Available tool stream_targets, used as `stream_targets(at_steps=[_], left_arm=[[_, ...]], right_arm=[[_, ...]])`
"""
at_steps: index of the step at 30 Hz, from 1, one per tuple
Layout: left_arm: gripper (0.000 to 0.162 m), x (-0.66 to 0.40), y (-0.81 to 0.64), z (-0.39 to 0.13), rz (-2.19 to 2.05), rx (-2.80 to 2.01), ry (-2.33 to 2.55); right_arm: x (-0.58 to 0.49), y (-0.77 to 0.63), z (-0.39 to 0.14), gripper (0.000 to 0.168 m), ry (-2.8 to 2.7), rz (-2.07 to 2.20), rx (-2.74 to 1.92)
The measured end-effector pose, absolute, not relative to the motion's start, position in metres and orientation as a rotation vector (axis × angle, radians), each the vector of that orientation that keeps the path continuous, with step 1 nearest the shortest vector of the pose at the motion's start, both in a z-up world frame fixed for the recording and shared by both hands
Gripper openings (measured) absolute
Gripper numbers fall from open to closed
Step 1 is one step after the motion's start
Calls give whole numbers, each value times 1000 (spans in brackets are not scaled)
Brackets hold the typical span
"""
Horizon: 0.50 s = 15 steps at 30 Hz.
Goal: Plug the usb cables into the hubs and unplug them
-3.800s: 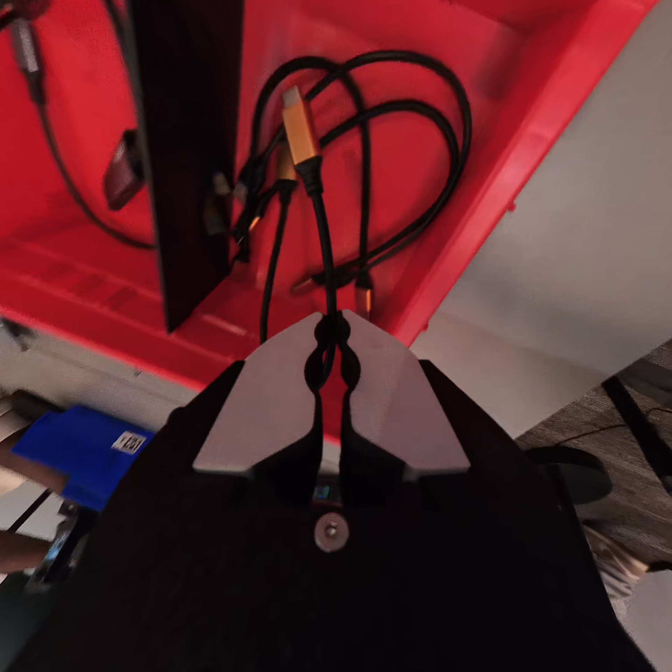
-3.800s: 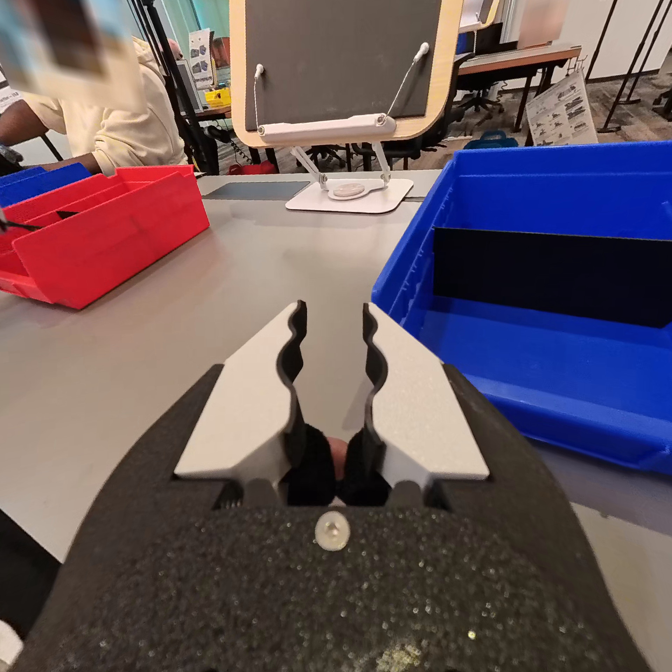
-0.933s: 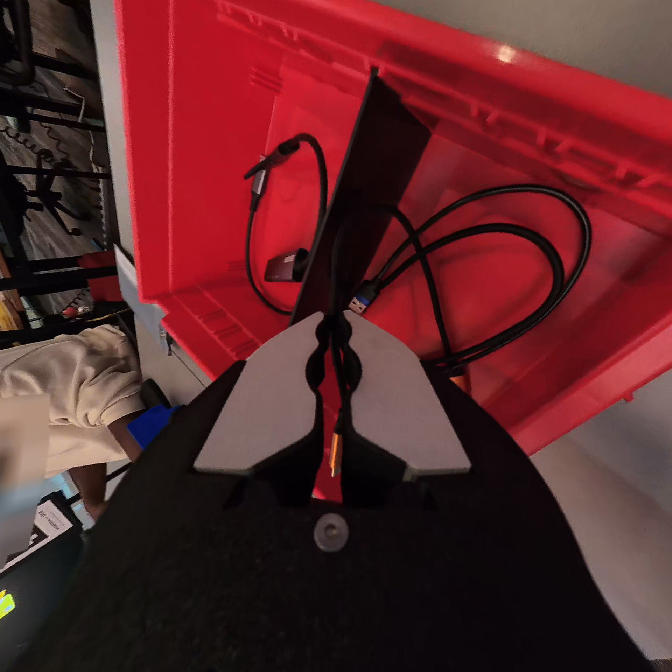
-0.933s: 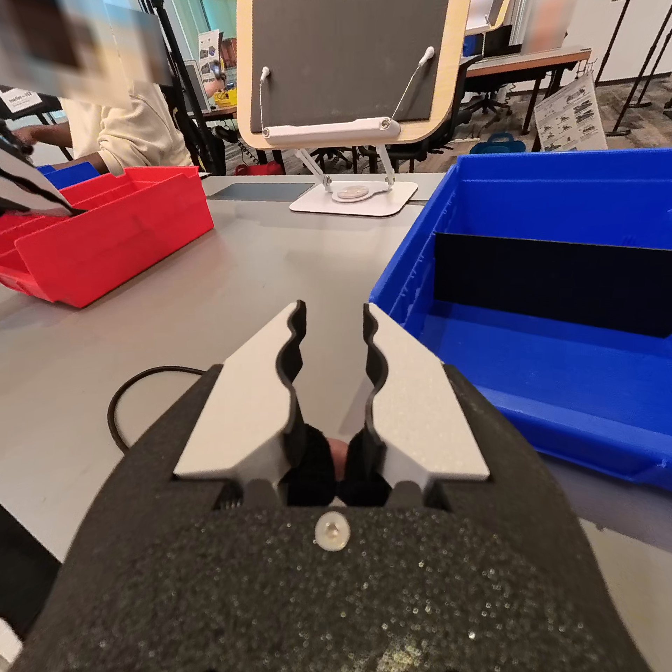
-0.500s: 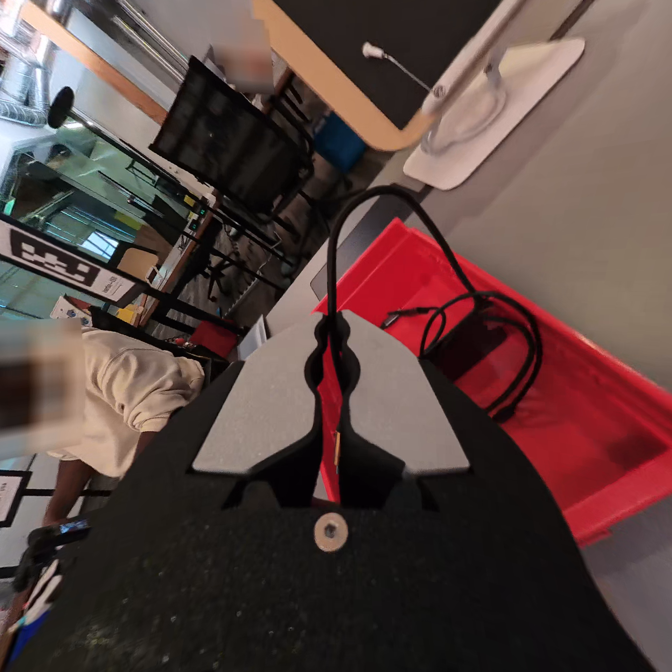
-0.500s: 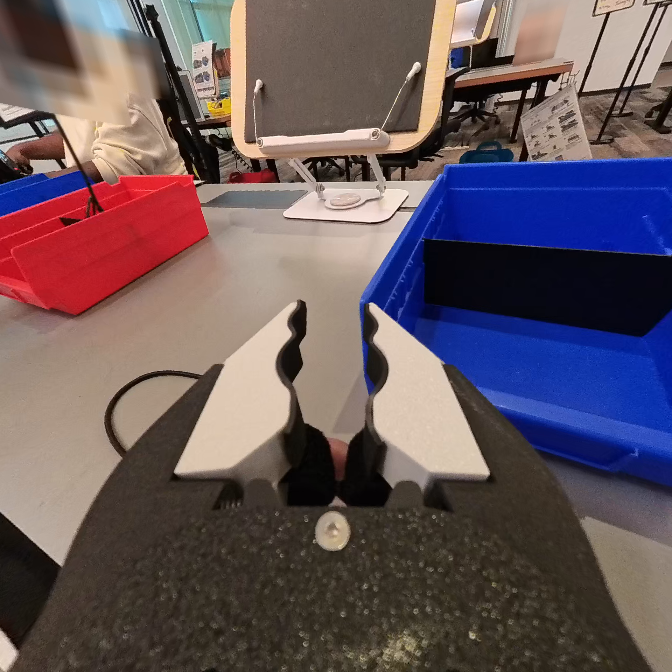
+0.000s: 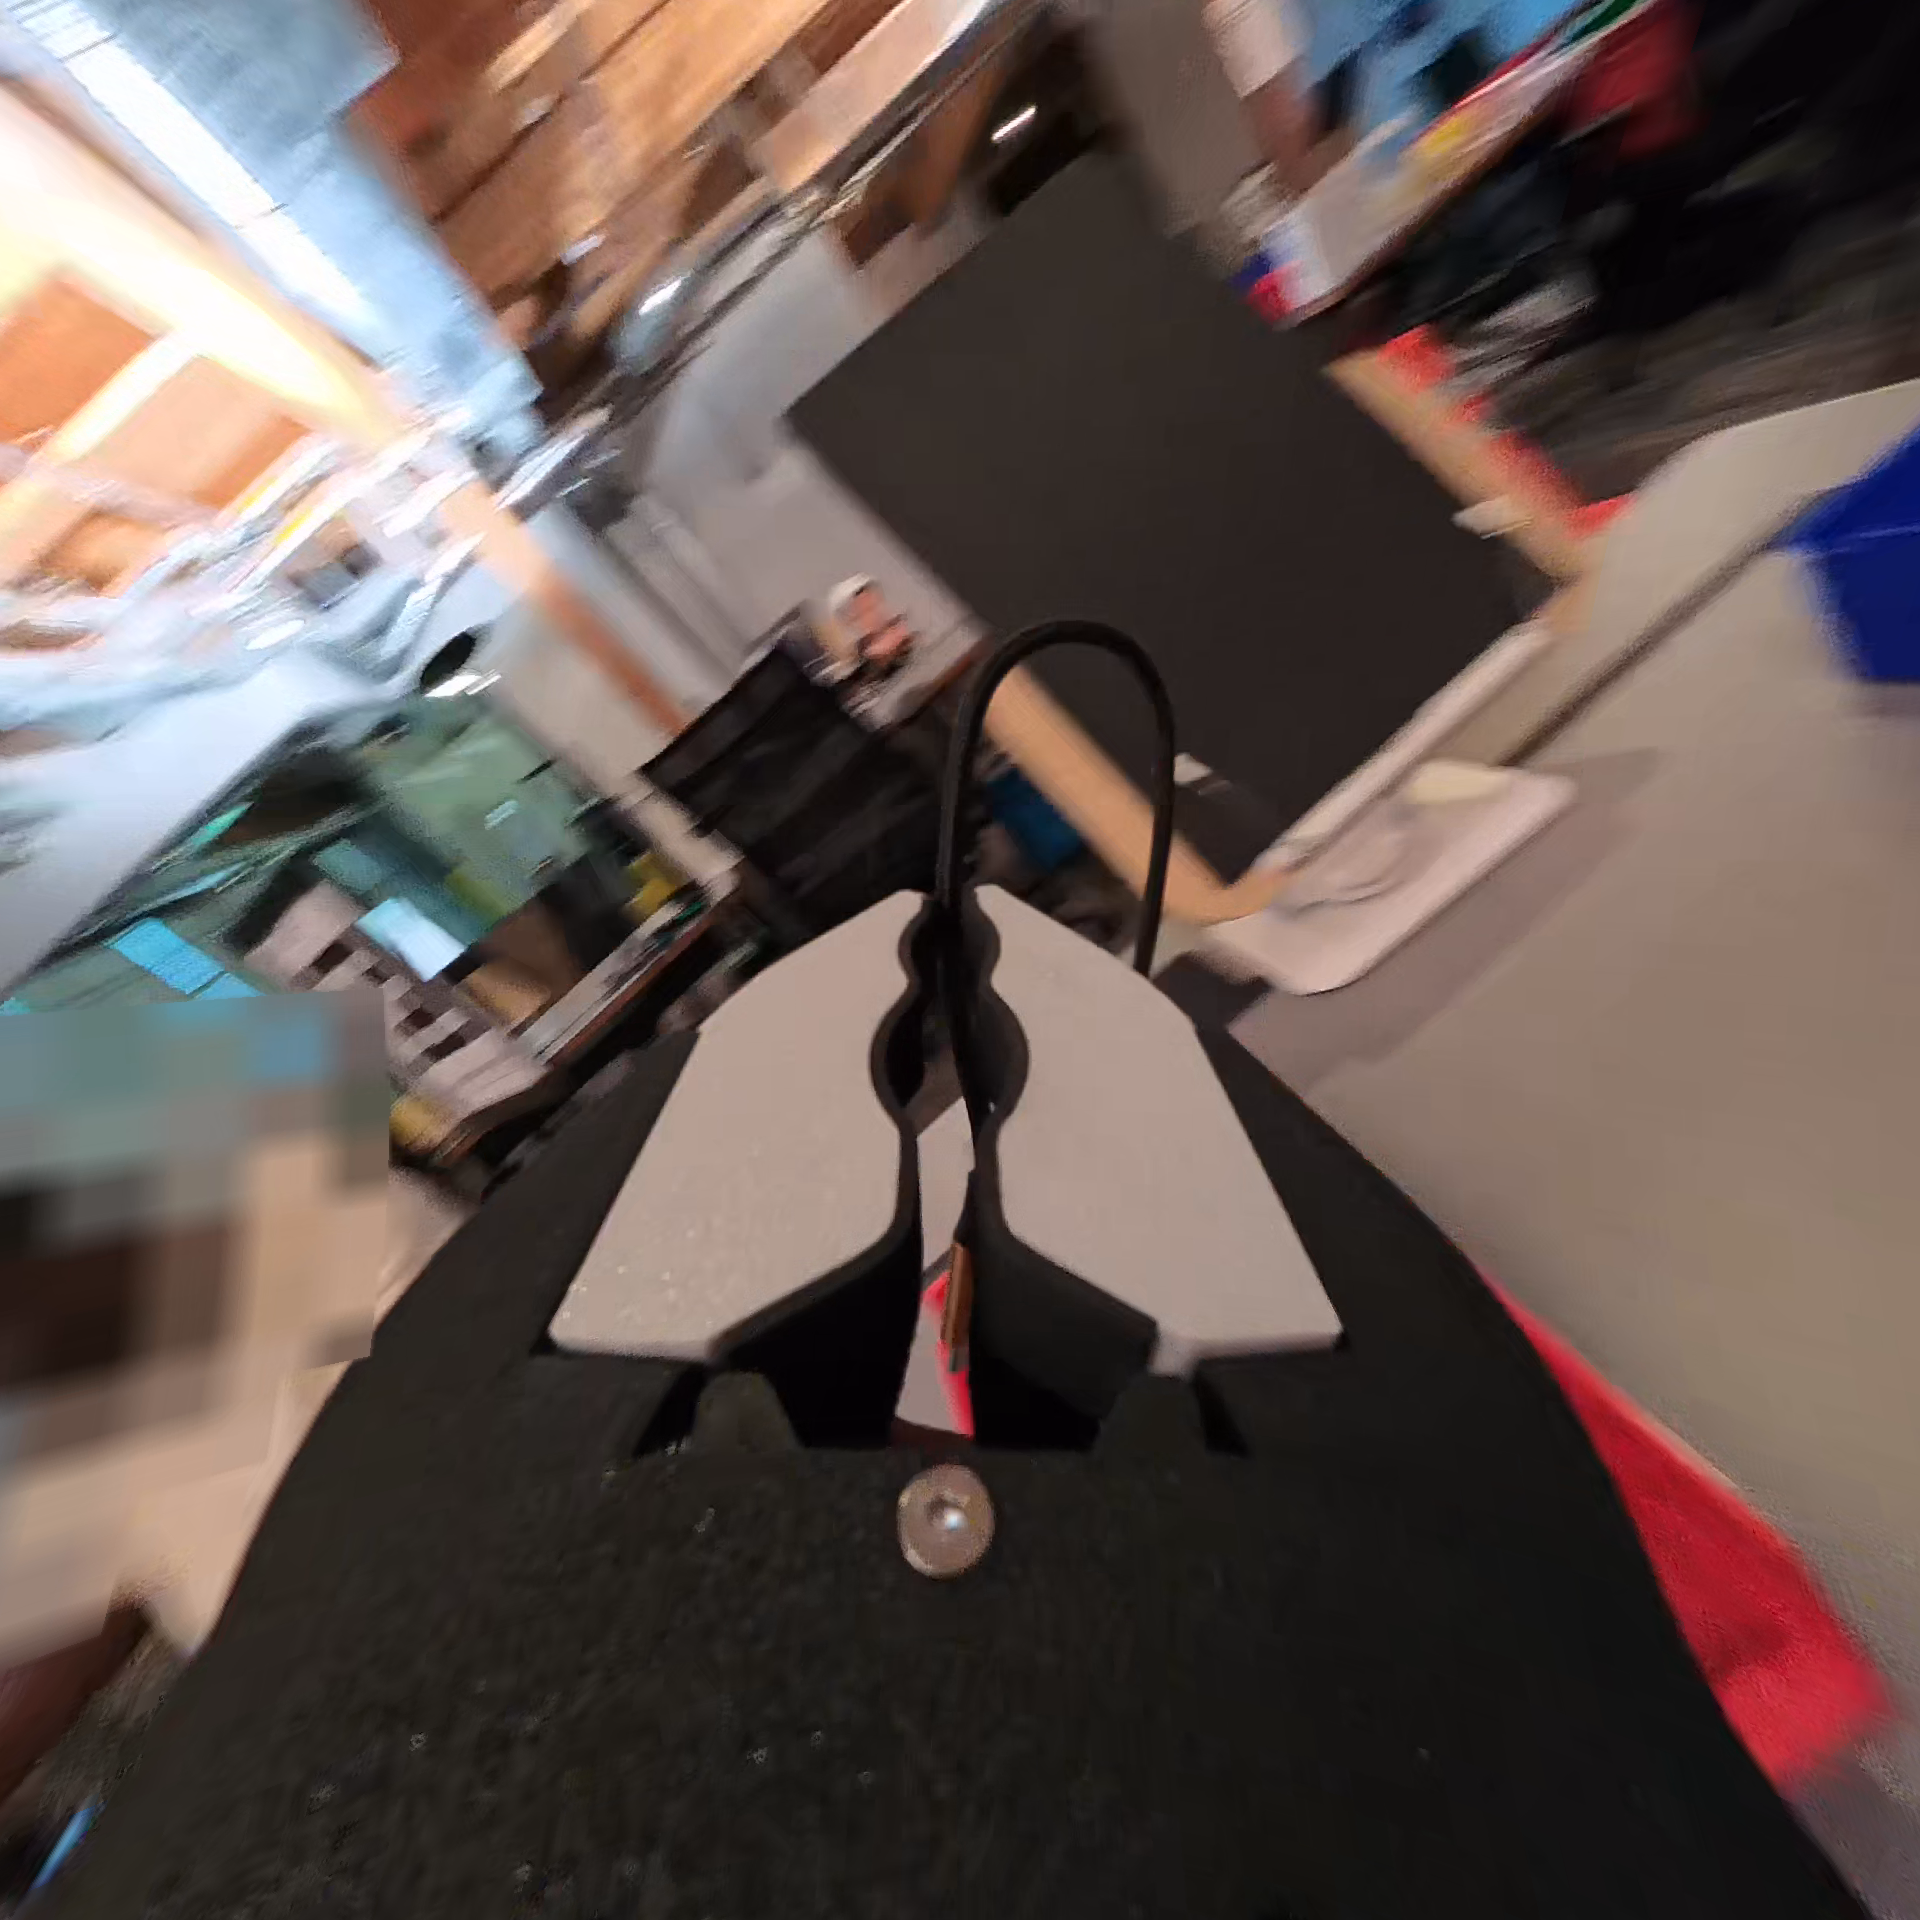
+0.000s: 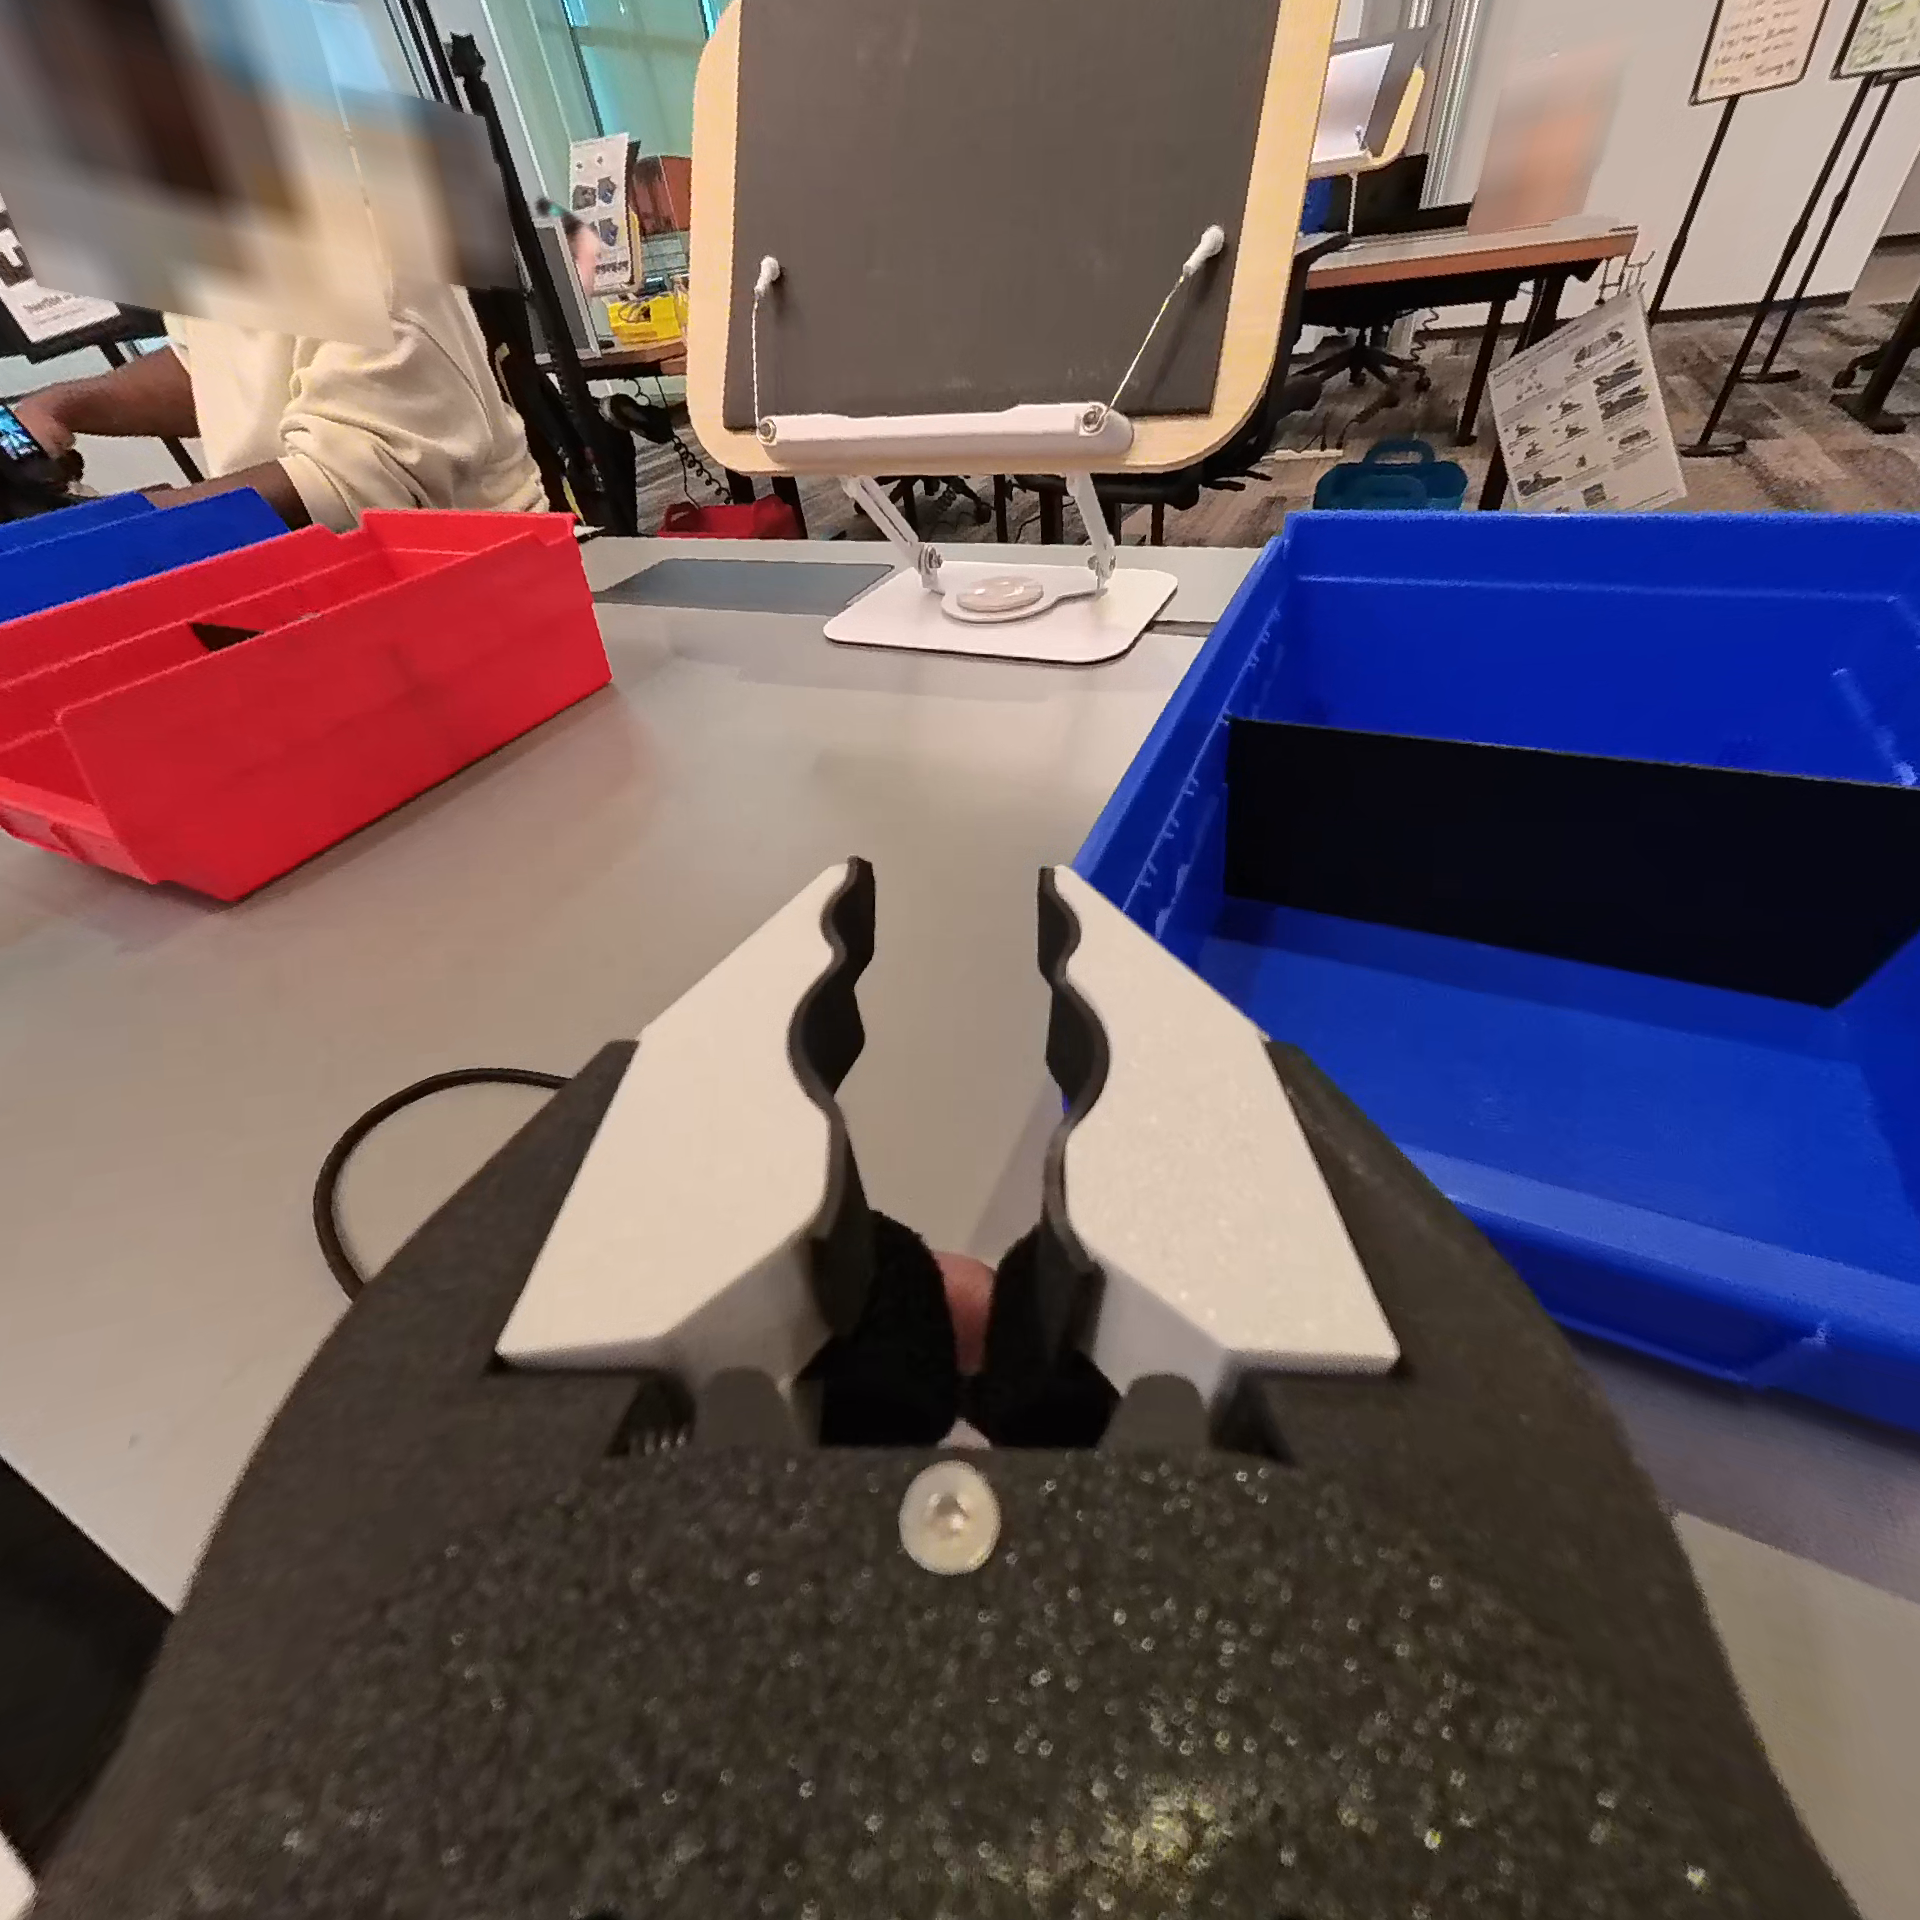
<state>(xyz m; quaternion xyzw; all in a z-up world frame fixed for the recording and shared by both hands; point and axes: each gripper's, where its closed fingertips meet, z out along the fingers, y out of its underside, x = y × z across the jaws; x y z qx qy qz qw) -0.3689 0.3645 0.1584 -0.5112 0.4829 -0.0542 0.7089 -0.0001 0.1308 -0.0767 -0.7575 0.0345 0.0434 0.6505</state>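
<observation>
Left wrist view: my left gripper (image 7: pixel 951 914) is clenched on a black cable (image 7: pixel 1060 665), which loops up past the fingertips, its orange plug (image 7: pixel 956 1288) back between the jaws. My right gripper (image 8: pixel 956 883) gapes empty just left of the blue bin (image 8: pixel 1558 1039).

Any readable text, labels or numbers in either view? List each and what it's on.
I don't quote writing; here is what bears it.
White printed sheet with pictures, propped on the floor: print too small.
White boards on black stands, top right: handwriting too small.
Small white poster behind the glass: too small.
Black-and-white sign, far left: cut off by the frame edge.
Left wrist view: motion-blurred, nothing legible.
</observation>
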Motion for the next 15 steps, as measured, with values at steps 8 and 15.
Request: stream_targets(at_steps=[8,15], left_arm=[[3,-239,212,16,-554,-1058,1972],[3,-162,180,-124,-474,-1130,2446]], right_arm=[[3,129,-74,28,75,88,-1698],[0,129,-71,26,52,68,-1682]])
